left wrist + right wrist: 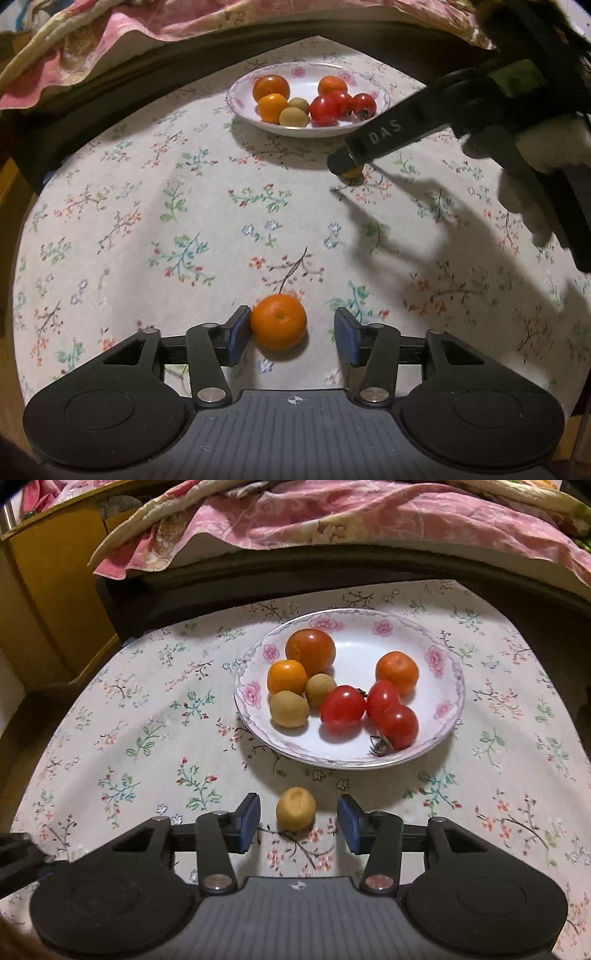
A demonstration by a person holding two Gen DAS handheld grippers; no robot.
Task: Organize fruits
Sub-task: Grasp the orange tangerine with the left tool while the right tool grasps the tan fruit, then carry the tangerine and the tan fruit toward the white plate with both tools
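While the left tongs point(291, 328) are gaping around a tangerine point(279, 322) well short of the floral plate point(448, 672), the right tongs point(298, 818) are standing apart around a small yellow fruit point(295, 808) near its rim.

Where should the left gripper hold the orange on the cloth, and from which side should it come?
Grip the orange across its widest middle, coming forward low along the cloth. It is round and sits stem-up, so the sides give the best hold. The left gripper is open around it: one pad touches it, the other stands apart. Centre it before closing.
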